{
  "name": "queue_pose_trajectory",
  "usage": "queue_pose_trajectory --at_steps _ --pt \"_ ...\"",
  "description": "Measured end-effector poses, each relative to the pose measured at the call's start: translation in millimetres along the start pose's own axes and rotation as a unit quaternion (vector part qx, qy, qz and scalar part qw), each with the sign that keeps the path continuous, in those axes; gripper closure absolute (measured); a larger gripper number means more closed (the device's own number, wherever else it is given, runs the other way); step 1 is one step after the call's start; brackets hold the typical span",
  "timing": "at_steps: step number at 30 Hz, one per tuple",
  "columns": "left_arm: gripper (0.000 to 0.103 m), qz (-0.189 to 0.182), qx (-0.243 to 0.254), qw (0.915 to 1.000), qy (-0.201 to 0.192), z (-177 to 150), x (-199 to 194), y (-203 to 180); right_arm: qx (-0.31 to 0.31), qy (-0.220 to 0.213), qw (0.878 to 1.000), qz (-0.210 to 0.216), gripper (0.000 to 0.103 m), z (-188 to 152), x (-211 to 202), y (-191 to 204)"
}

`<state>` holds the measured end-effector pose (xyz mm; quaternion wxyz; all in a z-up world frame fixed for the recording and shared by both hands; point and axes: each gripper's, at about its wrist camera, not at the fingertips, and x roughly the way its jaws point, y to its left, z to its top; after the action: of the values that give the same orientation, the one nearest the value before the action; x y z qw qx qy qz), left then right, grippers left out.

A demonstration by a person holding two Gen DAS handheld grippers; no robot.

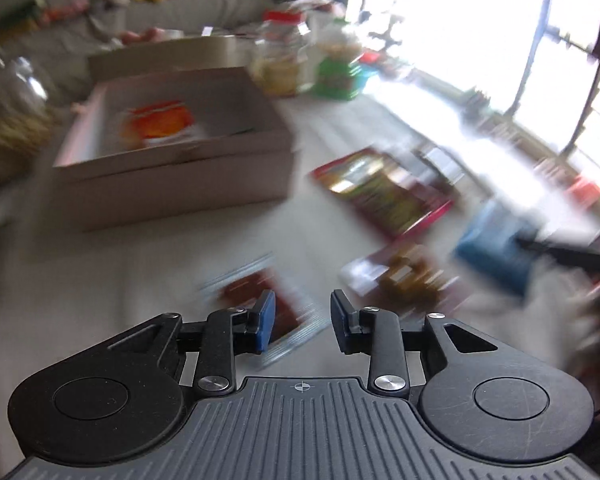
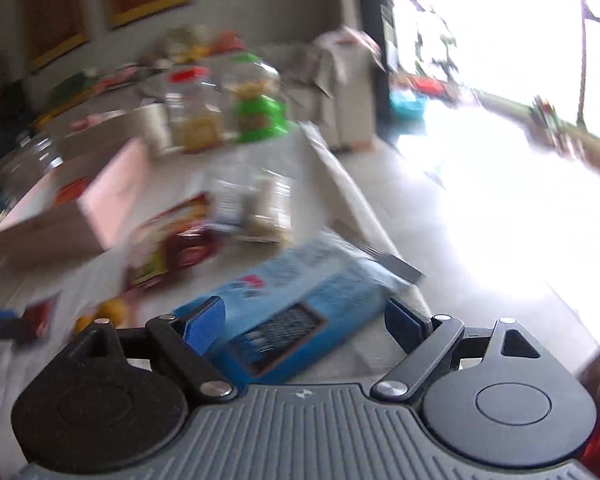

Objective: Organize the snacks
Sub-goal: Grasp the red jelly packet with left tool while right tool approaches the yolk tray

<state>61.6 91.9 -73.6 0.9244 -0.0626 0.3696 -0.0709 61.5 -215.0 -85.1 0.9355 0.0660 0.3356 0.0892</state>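
Note:
Both views are motion-blurred. My left gripper (image 1: 303, 322) is open and empty, just above a dark red snack packet (image 1: 260, 300) on the white table. A cardboard box (image 1: 172, 184) stands ahead to the left with an orange packet (image 1: 160, 122) inside. A large red packet (image 1: 384, 192), a brown-and-red packet (image 1: 408, 276) and a blue packet (image 1: 496, 248) lie to the right. My right gripper (image 2: 304, 322) is open, its fingers on either side of the blue packet (image 2: 300, 292), not closed on it. The box (image 2: 68, 216) is at the left.
Two clear jars, one with a red lid (image 1: 280, 60) and one with a green base (image 1: 336, 68), stand behind the box. A glass jar (image 1: 16, 80) is at the far left. The table's right edge (image 2: 360, 208) drops to a bright floor. A sofa with clutter (image 1: 148, 4) lies behind.

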Motion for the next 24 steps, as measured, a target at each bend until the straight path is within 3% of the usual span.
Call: queue_pose_trajectory --at_steps 4,8,11,13,16,19,24 --pt "0.069 -0.035 -0.008 0.9993 -0.004 18.0 23.8 -7.6 0.006 0.019 1.000 0.023 0.021 11.4 28.5 -3.2" --pt "0.069 -0.059 -0.007 0.9979 0.026 18.1 43.8 -16.4 -0.071 0.030 0.994 0.082 0.025 21.2 47.1 28.3" --pt "0.068 -0.073 -0.009 0.9967 0.035 10.9 38.1 -16.4 -0.120 0.034 0.985 0.117 0.028 23.9 45.6 49.0" --pt "0.068 -0.050 -0.008 0.9985 0.022 4.7 24.2 -12.0 -0.151 0.013 0.983 0.103 0.027 23.1 35.7 59.9" --pt "0.068 0.024 0.002 0.9997 0.001 -6.6 7.1 -4.8 -0.179 -0.012 0.981 0.068 0.022 15.4 22.6 71.3" --pt "0.068 0.069 0.008 0.9976 0.003 -15.7 3.2 -1.7 -0.155 -0.007 0.984 0.088 0.021 9.5 13.6 75.5" --pt "0.068 0.090 0.057 0.9943 -0.005 -18.2 10.2 -18.4 -0.156 -0.012 0.980 0.122 0.020 -10.0 4.6 90.8"
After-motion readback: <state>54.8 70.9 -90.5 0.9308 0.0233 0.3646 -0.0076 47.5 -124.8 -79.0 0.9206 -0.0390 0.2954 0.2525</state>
